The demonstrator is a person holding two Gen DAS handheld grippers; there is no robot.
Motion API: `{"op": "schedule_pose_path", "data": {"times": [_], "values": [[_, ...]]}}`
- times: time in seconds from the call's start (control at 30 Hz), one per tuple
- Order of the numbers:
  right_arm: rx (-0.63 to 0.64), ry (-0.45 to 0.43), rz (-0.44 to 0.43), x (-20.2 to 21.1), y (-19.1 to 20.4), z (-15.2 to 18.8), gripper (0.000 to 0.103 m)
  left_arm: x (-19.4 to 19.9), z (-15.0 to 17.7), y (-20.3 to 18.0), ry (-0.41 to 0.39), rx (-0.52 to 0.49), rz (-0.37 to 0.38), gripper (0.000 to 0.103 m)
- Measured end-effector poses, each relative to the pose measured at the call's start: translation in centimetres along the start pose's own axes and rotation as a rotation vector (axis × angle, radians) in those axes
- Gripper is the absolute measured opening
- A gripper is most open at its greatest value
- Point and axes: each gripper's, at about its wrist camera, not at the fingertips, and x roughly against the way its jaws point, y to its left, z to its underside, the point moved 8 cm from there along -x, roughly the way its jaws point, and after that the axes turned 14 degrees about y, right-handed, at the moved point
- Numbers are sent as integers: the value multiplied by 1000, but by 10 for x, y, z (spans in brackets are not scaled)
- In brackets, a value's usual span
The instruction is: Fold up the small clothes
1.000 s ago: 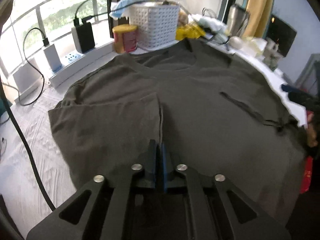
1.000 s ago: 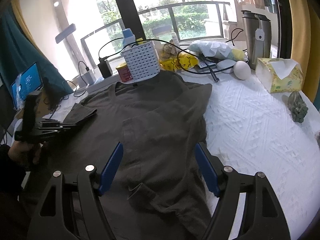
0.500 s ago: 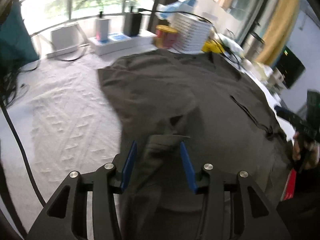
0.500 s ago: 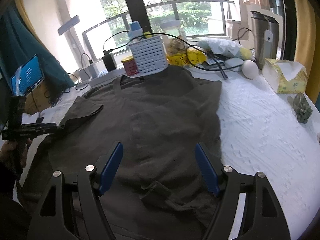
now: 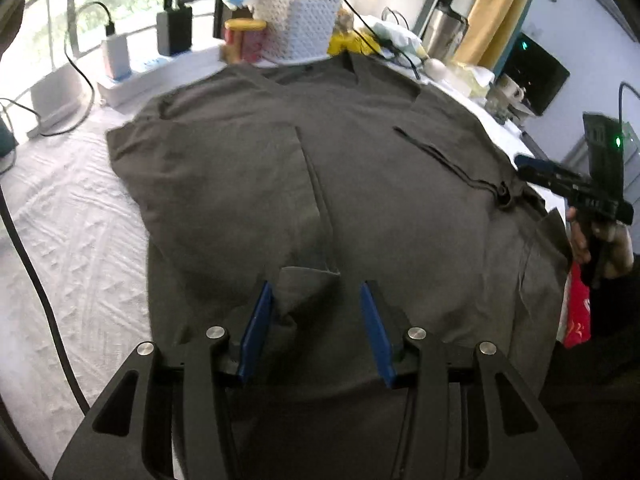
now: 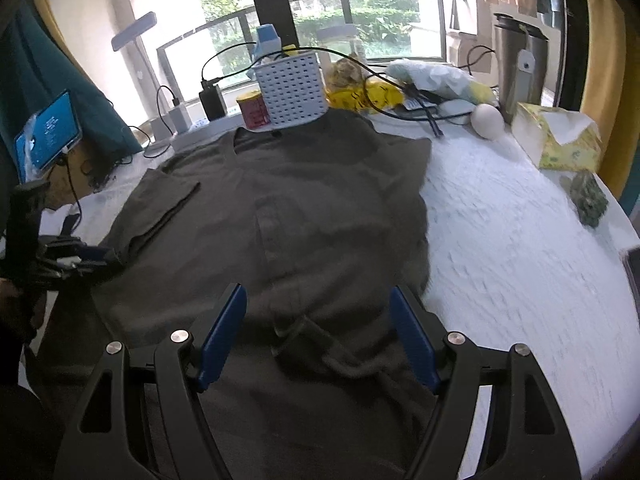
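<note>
Left wrist view first: we see our left tongs (image 5: 316, 320) with their blue pads apart, having just been opening, and a small raised corner of cloth between them that neither pad presses. The dark olive-grey short-sleeved cotton shirt (image 5: 360, 184) lies spread flat on the bench covered by a white textured cloth (image 5: 68, 240), collar toward the white perforated plastic basket (image 5: 298, 28). Its left side is folded in, the edge running down the middle, which we judge is why the tongs have let go here. Right wrist view shows our right tongs (image 6: 320, 332) released and wide, hovering over the rumpled hem, gripping nothing; we judge they wait there to take the lower edge for the next fold.
</note>
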Motion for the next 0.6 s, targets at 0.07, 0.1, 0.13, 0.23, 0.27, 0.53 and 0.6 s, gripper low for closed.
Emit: {"op": "schedule_pose_path", "data": {"times": [0.07,0.1,0.13,0.23,0.27,0.53,0.6], "values": [[-5,-3,18,6,-4,5,74,6,0,-3,-21,-3,4,48],[-8,-7,30,10,-6,8,74,10,0,-5,-32,-6,3,48],[-10,-11,41,14,-9,11,74,13,1,-7,-42,-9,1,48],[-18,-26,74,27,-16,19,74,25,4,-15,-77,-19,-13,48],[-23,-31,87,32,-19,24,74,29,6,-17,-90,-21,-19,48],[4,-25,148,55,-25,66,74,65,38,-26,-198,14,-43,48],[11,-18,167,55,-25,77,71,71,51,-26,-213,29,-47,48]]}}
